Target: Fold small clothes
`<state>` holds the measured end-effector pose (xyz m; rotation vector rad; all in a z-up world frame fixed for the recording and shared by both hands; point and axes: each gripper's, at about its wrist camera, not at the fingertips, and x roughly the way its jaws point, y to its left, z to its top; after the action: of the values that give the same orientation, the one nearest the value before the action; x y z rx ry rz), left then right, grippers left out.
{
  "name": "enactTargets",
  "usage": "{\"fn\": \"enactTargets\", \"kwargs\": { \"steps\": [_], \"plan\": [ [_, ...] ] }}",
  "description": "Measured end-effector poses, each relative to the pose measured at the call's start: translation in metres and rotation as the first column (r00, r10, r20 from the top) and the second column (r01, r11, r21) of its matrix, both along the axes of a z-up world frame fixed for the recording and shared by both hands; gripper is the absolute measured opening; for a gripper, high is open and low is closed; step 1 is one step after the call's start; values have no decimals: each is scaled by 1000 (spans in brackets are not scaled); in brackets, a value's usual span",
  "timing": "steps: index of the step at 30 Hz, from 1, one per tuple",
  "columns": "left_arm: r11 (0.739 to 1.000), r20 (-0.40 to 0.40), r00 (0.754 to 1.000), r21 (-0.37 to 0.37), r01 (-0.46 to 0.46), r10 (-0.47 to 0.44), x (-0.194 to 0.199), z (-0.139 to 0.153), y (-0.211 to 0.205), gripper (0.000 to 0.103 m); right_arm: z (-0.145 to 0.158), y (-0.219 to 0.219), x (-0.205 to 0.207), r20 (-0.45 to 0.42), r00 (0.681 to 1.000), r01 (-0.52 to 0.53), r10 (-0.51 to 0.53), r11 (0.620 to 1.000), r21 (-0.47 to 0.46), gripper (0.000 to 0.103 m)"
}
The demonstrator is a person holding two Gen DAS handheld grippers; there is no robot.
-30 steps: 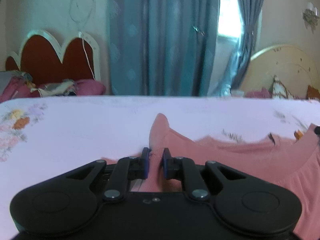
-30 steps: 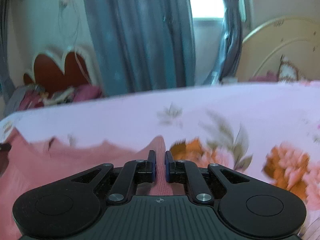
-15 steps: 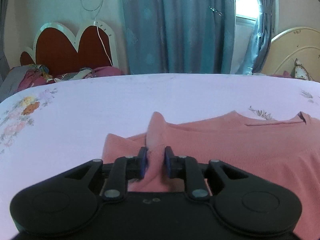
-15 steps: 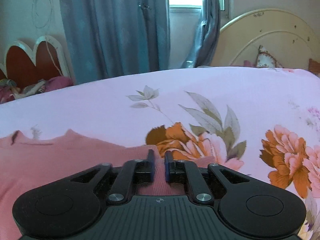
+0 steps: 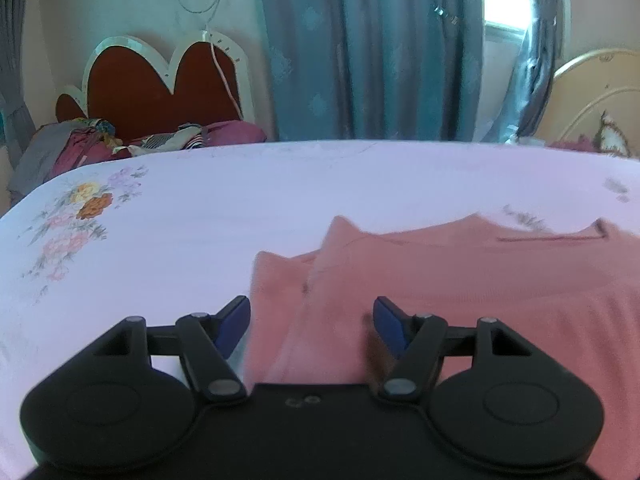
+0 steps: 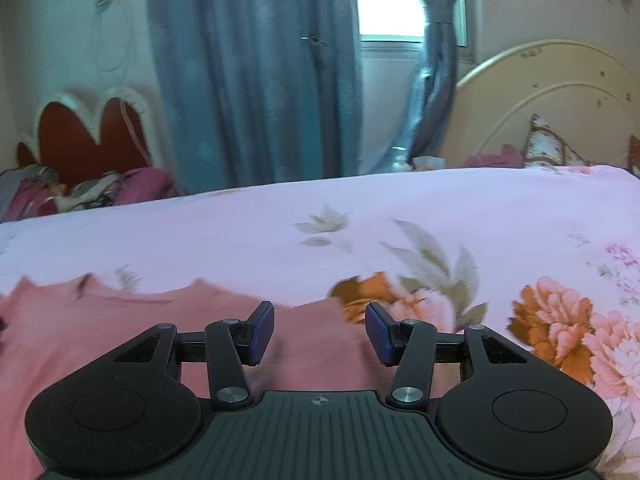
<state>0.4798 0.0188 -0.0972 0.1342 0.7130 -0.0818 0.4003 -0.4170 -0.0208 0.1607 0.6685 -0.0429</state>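
I am looking along the left gripper [image 5: 312,322] and its jaws are opening, the blue pads standing apart and pressing on nothing. The pink garment [image 5: 460,280] is lying flat on the bed sheet [image 5: 240,200], and its left edge is running between those pads without touching them. A folded flap of the same cloth is lying over a lower layer there, with a pointed corner sticking up towards the far side. In the right wrist view I am seeing the right gripper [image 6: 320,330] with its jaws also opening, pads apart, and the right end of the pink garment [image 6: 120,332] is lying under and between them, loose. Just beside it on the right the sheet's orange and pink flower print [image 6: 552,320] is showing. Beyond the bed, blue curtains [image 5: 372,52] are hanging, a red scalloped headboard [image 5: 160,80] is standing at the left with a heap of clothes [image 5: 120,140] before it, and a cream headboard [image 6: 540,92] is curving at the right
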Motion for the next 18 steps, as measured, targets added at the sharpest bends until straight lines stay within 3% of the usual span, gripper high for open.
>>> {"fn": "enactTargets", "kwargs": {
  "steps": [8,13,18],
  "plan": [
    [992,10,994,-75,106,-106,-40,17,-31,66,2,53,-18,-33,993,-111,113,993,38,51],
    [985,-16,986,-57,165,-166,-55,-1,-53,65,-13,79,-27,-70,986,-151,153,988,43,51],
    [993,-56,991,-34,116,-118,-59,-24,-33,67,-34,62,-42,-123,988,-99,97,995,-6,51]
  ]
}}
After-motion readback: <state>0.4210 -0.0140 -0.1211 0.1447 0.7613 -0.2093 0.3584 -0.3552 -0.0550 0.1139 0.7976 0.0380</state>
